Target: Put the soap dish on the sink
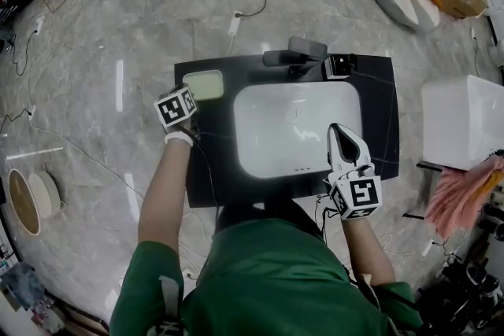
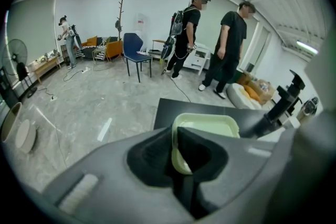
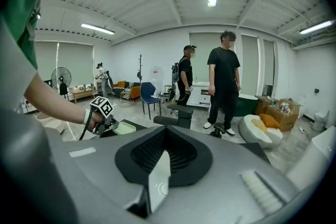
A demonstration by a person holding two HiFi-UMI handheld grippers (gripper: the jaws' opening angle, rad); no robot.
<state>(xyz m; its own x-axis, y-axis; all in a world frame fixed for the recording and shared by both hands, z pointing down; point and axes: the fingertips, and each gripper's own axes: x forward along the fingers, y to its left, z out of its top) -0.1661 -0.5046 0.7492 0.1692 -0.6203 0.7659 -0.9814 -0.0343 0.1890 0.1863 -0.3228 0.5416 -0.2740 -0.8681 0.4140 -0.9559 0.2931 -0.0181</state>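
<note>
Person in a green shirt [image 1: 268,279] is standing at a black countertop [image 1: 378,122] with a white sink basin [image 1: 260,139] set into it, holding a two-jaw gripper in each hand. The left gripper [image 1: 192,97] is reaching over the counter's rear left corner, where its jaws are pinching the near rim of a pale green soap dish [image 1: 205,85]. In the left gripper view, that gripper [image 2: 176,140] is clamping the rim of the soap dish [image 2: 206,126], which is sitting level above the dark surface; whether the dish is resting on the counter cannot be told. The dish is lying just beside the basin's left rear corner, outside the bowl.

The right gripper [image 1: 339,134] is hovering over the basin's right edge, well apart from the dish. In the right gripper view, its jaws [image 3: 163,165] are pressing together with nothing between them.

A dark faucet [image 1: 295,53] is standing at the back of the basin, with a small black box [image 1: 340,65] just beside it on the counter. Two people in dark clothes [image 2: 228,44] are standing on the grey floor beyond the counter, near a blue chair [image 2: 135,49]. A white cabinet [image 1: 461,118] is standing to the right of the counter, with a pink cloth [image 1: 461,193] near it.
</note>
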